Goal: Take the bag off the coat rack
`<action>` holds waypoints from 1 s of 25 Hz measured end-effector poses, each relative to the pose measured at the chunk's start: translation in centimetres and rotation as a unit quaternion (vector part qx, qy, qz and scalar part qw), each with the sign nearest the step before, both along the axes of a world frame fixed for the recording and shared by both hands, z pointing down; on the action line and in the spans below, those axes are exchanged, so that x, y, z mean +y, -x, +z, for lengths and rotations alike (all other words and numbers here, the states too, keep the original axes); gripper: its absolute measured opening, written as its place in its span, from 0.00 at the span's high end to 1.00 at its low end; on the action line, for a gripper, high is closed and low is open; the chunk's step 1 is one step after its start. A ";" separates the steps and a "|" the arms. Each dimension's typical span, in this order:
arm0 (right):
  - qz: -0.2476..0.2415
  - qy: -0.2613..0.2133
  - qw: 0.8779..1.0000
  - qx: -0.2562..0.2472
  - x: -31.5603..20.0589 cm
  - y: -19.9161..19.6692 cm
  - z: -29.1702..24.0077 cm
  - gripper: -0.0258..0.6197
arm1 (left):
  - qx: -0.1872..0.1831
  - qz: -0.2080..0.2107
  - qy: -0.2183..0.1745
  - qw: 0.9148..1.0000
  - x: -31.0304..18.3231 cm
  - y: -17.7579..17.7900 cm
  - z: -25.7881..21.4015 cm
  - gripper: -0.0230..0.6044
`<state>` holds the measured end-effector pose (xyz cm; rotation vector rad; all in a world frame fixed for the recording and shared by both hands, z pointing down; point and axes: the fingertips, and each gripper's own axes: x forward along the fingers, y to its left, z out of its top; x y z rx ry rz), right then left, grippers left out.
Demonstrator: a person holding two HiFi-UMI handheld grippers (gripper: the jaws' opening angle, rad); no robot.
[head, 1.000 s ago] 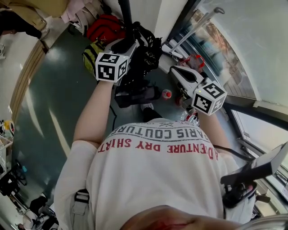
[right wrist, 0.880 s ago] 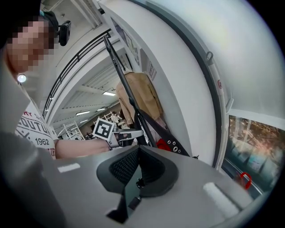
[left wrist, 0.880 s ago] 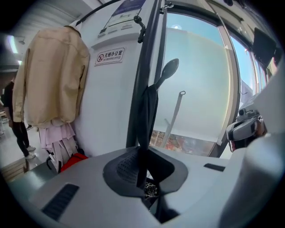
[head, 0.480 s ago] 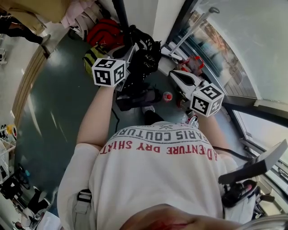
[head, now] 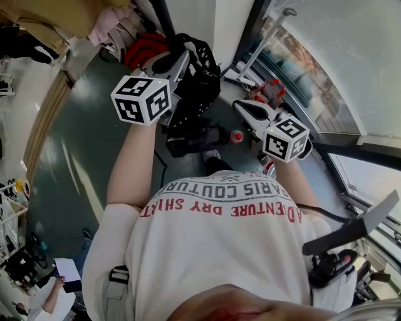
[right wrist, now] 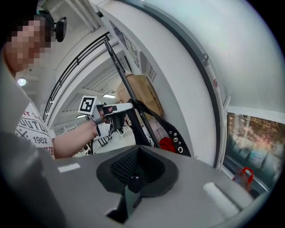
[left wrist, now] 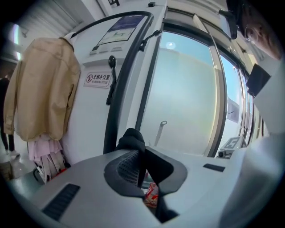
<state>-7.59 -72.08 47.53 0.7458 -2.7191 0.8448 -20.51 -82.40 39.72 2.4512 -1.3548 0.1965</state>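
Observation:
The black bag [head: 199,80] hangs by its strap [left wrist: 132,138] beside the coat rack's black pole [head: 161,15]. My left gripper [head: 180,55] has just closed its jaws on that strap and holds it raised, close to the pole [left wrist: 121,84]. In the right gripper view the strap [right wrist: 153,116] runs taut from the left gripper [right wrist: 115,114] down to the bag's eyelet-studded flap [right wrist: 179,141]. My right gripper [head: 243,108] hovers to the bag's right, apart from it, shut with nothing between its pads [right wrist: 133,171].
A beige jacket [left wrist: 41,87] and pink garments [left wrist: 44,153] hang left of the pole. A red bag [head: 144,49] and a red-capped bottle [head: 236,135] lie on the floor below. Window glass [head: 301,69] closes off the right side. A person [head: 53,294] sits at lower left.
The left gripper shut on the strap and rose toward the camera, and the black bag came up along the pole with it. The right gripper stayed where it was.

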 end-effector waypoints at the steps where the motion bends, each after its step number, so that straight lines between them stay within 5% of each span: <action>1: 0.000 -0.001 1.000 -0.001 0.2 0.0 -0.2 0.96 | -0.005 0.003 -0.009 1.000 0.3 0.0 -1.3 0.94; 8: 0.002 -0.005 1.000 -0.014 1.6 -0.2 -1.5 0.96 | 0.002 0.024 -0.044 0.999 3.8 -0.6 -7.5 0.94; 16: -0.009 -0.021 1.000 -0.016 3.8 0.5 -3.2 0.96 | 0.030 0.034 -0.028 0.999 9.7 -0.4 -6.4 0.94; 25: -0.013 -0.024 0.999 -0.020 6.6 0.8 -3.4 0.96 | 0.041 0.039 -0.039 0.998 9.9 -1.7 -8.1 0.94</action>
